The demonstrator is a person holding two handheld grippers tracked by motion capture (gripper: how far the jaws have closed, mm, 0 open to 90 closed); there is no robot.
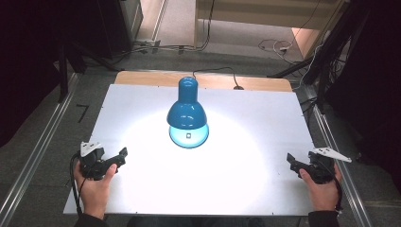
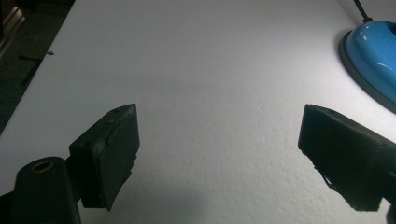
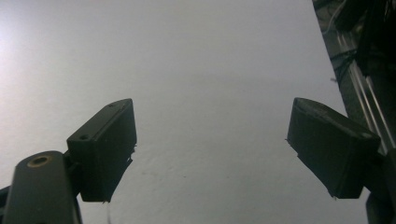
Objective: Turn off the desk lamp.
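- The blue lamp [image 1: 187, 111] stands lit near the middle of the white surface [image 1: 265, 189], toward its far edge, casting a bright pool of light around its base.
- The left hand-held gripper [image 1: 119, 156] rests at the near left of the surface, jaws spread wide with nothing between them; the lamp's base [image 2: 373, 60] lies ahead and to one side.
- The right hand-held gripper [image 1: 293, 163] sits at the near right edge, jaws likewise spread and empty, well apart from the lamp.

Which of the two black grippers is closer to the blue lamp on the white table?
The left gripper: it sits nearer the blue lamp, whose base shows in its own view. The right gripper rests farther off, near the white table's edge.
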